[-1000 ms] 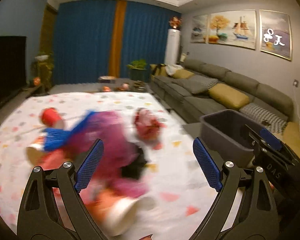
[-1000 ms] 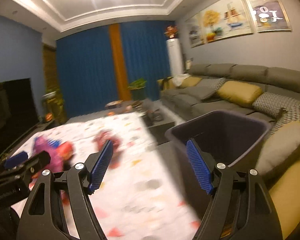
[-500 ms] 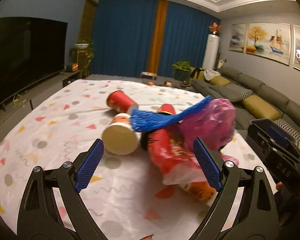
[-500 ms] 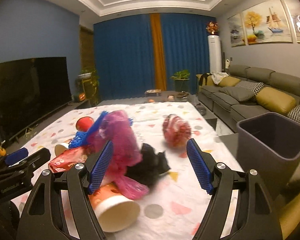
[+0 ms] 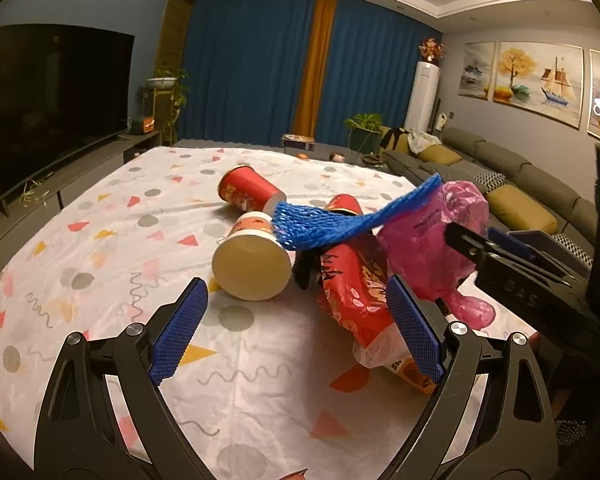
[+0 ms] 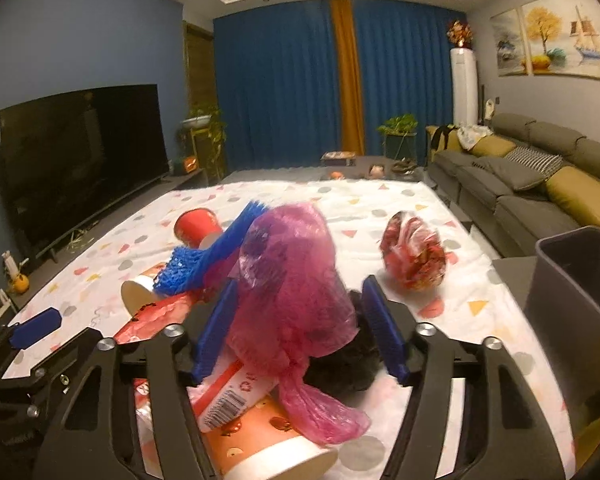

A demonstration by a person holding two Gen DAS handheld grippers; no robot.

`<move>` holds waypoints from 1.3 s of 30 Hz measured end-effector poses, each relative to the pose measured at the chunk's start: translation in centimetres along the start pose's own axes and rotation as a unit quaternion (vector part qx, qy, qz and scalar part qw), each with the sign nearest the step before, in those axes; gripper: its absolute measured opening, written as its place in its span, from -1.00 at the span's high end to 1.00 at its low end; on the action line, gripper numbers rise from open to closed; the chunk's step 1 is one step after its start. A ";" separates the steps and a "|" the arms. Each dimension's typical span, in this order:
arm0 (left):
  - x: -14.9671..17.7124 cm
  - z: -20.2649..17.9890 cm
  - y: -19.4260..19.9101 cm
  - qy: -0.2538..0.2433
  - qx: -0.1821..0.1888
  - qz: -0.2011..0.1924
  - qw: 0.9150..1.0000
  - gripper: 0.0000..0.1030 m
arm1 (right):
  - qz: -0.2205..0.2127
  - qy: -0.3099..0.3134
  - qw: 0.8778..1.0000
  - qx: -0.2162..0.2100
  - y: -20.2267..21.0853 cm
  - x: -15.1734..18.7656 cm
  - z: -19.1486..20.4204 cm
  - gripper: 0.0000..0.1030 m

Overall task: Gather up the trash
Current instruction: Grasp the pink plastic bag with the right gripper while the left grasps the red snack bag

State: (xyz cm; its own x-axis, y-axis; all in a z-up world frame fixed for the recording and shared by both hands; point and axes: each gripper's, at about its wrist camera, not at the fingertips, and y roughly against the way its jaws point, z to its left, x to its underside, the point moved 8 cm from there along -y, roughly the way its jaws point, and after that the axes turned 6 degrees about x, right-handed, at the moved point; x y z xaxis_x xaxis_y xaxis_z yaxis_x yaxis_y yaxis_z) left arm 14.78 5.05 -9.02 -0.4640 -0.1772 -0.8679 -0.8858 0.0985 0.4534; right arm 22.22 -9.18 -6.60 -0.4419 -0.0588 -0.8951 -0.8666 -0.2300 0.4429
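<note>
Right gripper (image 6: 300, 328) wide open, holds nothing; pink plastic bag (image 6: 292, 276) between its pads, atop trash pile. Bag likely light, soft, slippery: pinch bunched middle. Left gripper (image 5: 296, 330) open, empty, paper cup (image 5: 252, 266) just ahead.

Pink bag (image 6: 296, 280), blue net (image 5: 332, 222), red cups (image 5: 246, 194), confetti-patterned white cloth (image 5: 100, 240).

left wrist view low over table, right wrist view closer, both facing curtains, sharing trash pile (image 5: 340, 248)

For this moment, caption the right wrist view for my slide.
Right hand-held gripper open around a pink plastic bag atop cups and wrappers, bin alongside.
</note>
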 end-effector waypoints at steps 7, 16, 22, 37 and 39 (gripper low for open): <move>0.7 -0.9 -0.6 0.005 0.032 0.016 0.999 -0.73 | 0.008 0.008 1.000 -0.017 -0.1 0.9 0.6 0.70; 2.0 -1.9 -1.6 0.023 0.072 0.049 0.996 -0.69 | -0.031 0.006 0.999 -0.011 3.2 -0.1 -0.7 0.80; 3.0 -1.6 -2.6 0.033 0.086 0.079 0.993 -0.52 | -0.043 -0.008 0.999 -0.005 5.0 -0.1 -2.1 0.80; 5.2 0.0 -4.3 0.056 0.109 0.133 0.983 -0.30 | -0.053 -0.020 0.998 0.011 7.5 1.1 -3.3 0.80; 5.3 0.0 -4.8 0.061 0.118 0.143 0.981 -0.08 | -0.052 -0.020 0.998 0.010 7.7 1.3 -3.3 0.80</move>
State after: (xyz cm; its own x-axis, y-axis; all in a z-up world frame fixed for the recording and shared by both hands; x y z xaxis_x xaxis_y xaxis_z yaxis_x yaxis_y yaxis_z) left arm 16.59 3.62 -15.81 -0.7034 -0.2241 -0.6745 -0.7000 0.3835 0.6025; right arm 15.72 -14.18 -4.50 -0.3590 0.0040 -0.9333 -0.9121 -0.2135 0.3499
